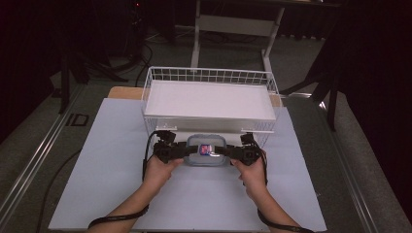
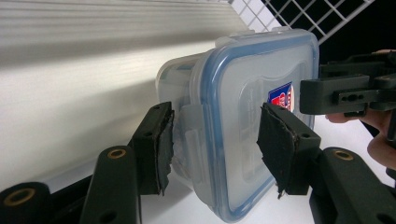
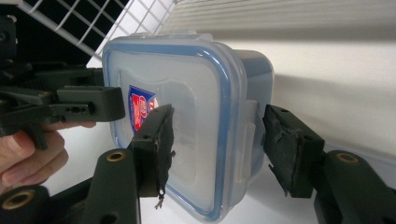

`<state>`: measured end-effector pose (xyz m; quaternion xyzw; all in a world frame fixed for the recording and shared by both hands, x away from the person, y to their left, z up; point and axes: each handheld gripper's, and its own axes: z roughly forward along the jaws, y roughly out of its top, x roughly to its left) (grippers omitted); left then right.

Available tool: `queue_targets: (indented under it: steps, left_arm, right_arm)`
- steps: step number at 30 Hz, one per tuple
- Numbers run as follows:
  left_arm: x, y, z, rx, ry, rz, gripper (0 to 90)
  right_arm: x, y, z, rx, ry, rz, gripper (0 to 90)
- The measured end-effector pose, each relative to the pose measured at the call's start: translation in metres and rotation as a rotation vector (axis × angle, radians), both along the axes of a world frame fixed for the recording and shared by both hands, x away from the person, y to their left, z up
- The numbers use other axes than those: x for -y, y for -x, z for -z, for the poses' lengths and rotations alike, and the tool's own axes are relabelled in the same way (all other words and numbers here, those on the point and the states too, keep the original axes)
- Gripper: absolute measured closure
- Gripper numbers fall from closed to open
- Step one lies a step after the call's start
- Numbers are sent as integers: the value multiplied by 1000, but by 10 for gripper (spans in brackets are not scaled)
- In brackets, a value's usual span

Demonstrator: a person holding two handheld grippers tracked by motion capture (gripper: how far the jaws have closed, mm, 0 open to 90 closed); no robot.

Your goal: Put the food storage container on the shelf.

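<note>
You are working in a tight spot: the white wire basket is standing right beyond your hands, its front wall rising just behind the clear container, so nothing is passing forward at tabletop level. The container itself is sitting between your left gripper and right gripper, blocking the gap between them. Open room is lying to either side of your hands and toward you, where the pale tabletop is running wide. Above the basket's rim the way is staying open, over its flat white insert. Cables are trailing beside each wrist.
</note>
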<state>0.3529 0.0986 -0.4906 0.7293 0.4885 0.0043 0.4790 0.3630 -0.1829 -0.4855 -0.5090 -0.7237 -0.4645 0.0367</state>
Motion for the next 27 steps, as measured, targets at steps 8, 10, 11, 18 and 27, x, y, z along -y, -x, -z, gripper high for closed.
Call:
queue_targets:
  steps: [8,10,11,18,27]
  left_arm:
    - [-1,-12,14,36,-4,1,473]
    - [0,-15,15,42,-4,-4,472]
    - [0,-17,15,50,-6,-5,472]
    - [-1,-25,19,59,3,-12,470]
    - [-5,-30,23,137,21,1,468]
  right_arm:
    - [-2,-14,14,5,-6,6,442]
    - [-1,-16,16,-3,-6,13,442]
    - [-1,-18,16,-22,-16,20,442]
    - [-1,-28,23,2,-25,29,441]
    - [-2,-33,22,7,-36,38,436]
